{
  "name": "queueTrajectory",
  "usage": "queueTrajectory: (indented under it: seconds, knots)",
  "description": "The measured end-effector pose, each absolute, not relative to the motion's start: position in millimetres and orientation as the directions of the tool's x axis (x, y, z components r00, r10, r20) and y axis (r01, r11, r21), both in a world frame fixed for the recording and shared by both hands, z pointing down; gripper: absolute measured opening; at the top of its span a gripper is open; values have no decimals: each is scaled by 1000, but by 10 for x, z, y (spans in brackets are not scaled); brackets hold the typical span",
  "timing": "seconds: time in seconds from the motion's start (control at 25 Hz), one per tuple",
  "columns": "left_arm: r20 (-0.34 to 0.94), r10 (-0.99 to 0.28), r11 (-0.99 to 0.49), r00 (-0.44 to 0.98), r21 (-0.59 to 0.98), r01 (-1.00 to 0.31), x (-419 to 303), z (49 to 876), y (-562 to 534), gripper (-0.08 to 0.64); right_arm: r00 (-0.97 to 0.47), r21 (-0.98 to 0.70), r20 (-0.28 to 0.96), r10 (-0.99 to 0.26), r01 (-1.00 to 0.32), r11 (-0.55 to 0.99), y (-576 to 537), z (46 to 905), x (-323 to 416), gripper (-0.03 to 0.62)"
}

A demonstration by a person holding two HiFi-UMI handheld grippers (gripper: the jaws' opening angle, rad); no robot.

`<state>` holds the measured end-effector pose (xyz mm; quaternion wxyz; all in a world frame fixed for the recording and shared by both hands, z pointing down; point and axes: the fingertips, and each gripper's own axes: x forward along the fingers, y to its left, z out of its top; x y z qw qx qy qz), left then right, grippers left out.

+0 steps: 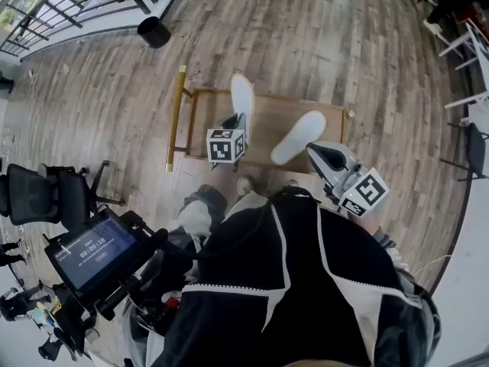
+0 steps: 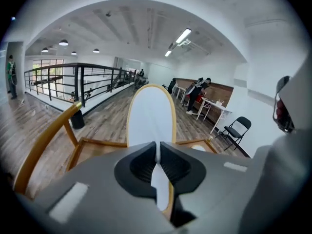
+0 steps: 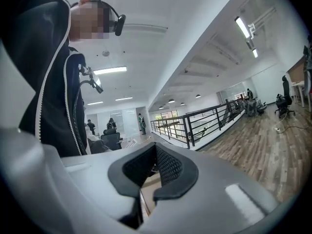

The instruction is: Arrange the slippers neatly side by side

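As left gripper [image 2: 157, 154] clamps slipper [image 2: 151, 113], second slipper [image 1: 298, 137] apart

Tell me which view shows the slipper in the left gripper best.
The left gripper view: the white slipper fills the centre, its edge pinched by the left gripper. The head view shows it small, partly behind the marker cube. The right gripper view misses it.

Black bin [image 1: 153, 31] sits up at 11 o'clock, office chair [image 1: 34, 195] at 9, tablet [image 1: 93, 252] around 8.
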<state>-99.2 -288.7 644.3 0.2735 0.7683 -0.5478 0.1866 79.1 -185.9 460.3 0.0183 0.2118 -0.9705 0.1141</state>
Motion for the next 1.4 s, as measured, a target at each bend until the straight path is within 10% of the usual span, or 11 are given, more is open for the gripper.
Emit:
queueTrajectory:
  seconds: [0.68,1.4]
  knots:
    - [112,-883,-453,455,41,-890,-1327,4479,-1996,32,-954,-189,39,-296,-298,936,-1724,4506,-38,5]
    - [106,-875,-470,472,44,-882,-1872,4499,-1954,32,-952,-192,44,-302,-304,933,-1792,4501,-687,5]
